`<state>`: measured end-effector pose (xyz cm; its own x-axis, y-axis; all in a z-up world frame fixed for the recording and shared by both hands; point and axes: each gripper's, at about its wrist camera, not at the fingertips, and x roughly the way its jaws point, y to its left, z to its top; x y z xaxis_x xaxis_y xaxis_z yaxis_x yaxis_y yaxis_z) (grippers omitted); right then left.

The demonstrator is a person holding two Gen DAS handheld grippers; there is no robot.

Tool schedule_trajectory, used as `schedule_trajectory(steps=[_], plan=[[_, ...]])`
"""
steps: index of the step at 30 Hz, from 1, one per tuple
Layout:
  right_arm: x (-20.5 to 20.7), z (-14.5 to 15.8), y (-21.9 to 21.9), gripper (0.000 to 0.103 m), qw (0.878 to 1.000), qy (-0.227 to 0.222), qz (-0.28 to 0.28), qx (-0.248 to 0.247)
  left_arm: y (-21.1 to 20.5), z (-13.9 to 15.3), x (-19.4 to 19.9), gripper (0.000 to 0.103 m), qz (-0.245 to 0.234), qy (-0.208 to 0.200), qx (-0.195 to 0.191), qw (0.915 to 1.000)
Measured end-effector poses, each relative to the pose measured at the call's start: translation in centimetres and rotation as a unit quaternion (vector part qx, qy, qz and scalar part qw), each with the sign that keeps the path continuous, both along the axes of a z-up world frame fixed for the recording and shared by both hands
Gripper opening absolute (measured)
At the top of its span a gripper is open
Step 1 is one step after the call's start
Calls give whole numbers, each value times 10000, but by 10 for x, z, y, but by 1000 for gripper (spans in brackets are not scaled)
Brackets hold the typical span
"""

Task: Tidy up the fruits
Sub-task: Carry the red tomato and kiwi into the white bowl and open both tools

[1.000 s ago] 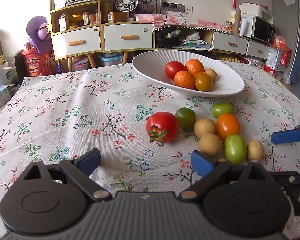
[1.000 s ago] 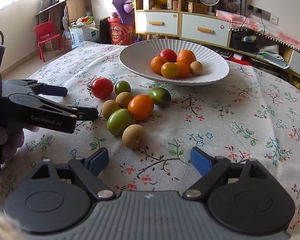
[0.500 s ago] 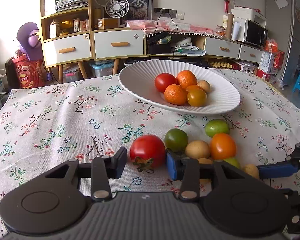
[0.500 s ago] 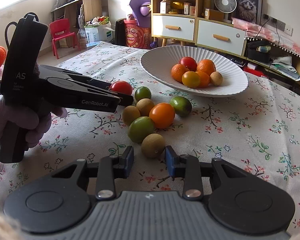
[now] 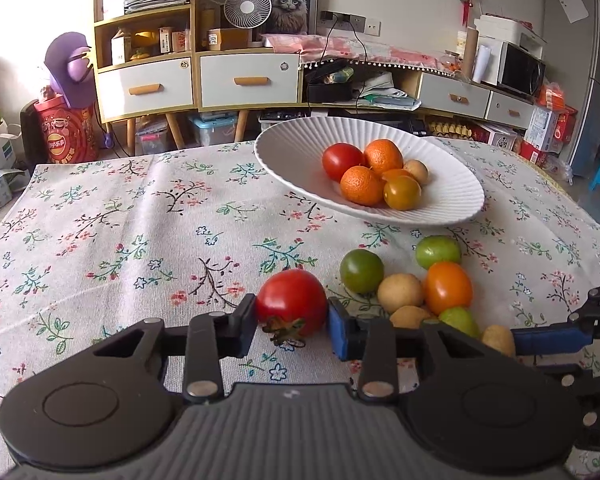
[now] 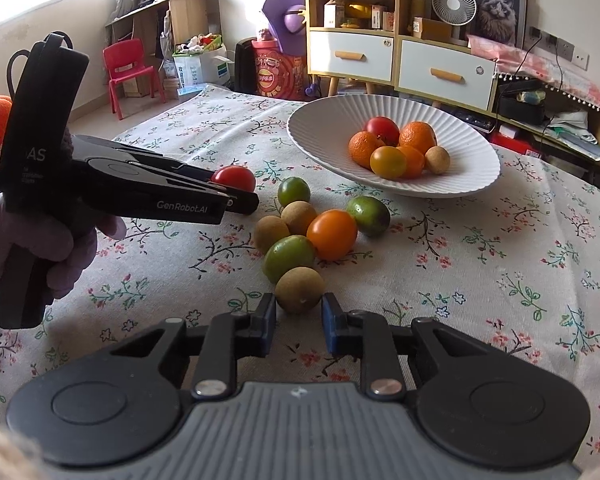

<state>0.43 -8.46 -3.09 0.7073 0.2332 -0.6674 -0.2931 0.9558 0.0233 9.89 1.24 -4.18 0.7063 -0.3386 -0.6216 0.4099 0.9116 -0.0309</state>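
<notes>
My left gripper [image 5: 291,322] is shut on a red tomato [image 5: 291,300] low over the floral tablecloth; it also shows in the right wrist view [image 6: 242,198] with the tomato [image 6: 234,178]. My right gripper [image 6: 299,322] is shut on a brown longan [image 6: 300,289] at the near end of a fruit cluster. The cluster holds green tomatoes [image 6: 289,254], an orange tomato [image 6: 332,234] and more longans [image 6: 299,217]. A white ribbed bowl [image 6: 464,176] behind holds oranges, a red tomato, a yellow tomato and a longan.
The bowl [image 5: 296,156] sits at the far right of the table in the left wrist view. Cabinets with drawers [image 5: 250,80] and a red tin [image 5: 64,134] stand beyond the table's far edge. A red child's chair [image 6: 128,70] stands on the floor at left.
Both grippers have gone from wide open to closed: the left onto the red tomato, the right onto the nearest longan. Both advanced toward the fruit cluster.
</notes>
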Motion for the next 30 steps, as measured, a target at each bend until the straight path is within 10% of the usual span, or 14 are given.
schedule_trajectory(steps=[30], plan=[[9, 2, -12, 29, 9988, 288, -156, 360, 2, 20, -30, 31, -55, 317, -327, 9989]])
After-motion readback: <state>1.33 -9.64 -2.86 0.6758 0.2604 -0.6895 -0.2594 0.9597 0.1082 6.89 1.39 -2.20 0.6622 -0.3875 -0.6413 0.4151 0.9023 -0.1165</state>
